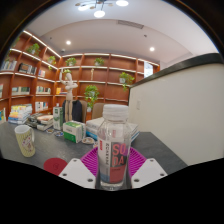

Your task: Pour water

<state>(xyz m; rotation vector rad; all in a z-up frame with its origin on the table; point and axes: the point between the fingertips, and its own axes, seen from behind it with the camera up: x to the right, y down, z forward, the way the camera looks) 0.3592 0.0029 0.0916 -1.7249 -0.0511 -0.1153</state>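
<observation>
- Bottle [114, 147] sits centre-bottom of frame, upright, clear w/ pink label, white cap on.
- Fingers [84, 171] pinch it from both sides, pink pads on the label – held low on the body, prob. for a steady tilt.
- Cup [25, 141] at left, on grey table [50, 150], apart from bottle – likely the pour target.

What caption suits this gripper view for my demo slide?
Gripper fingers closed on a clear water bottle above a grey table, cup nearby, shelves behind.
</observation>
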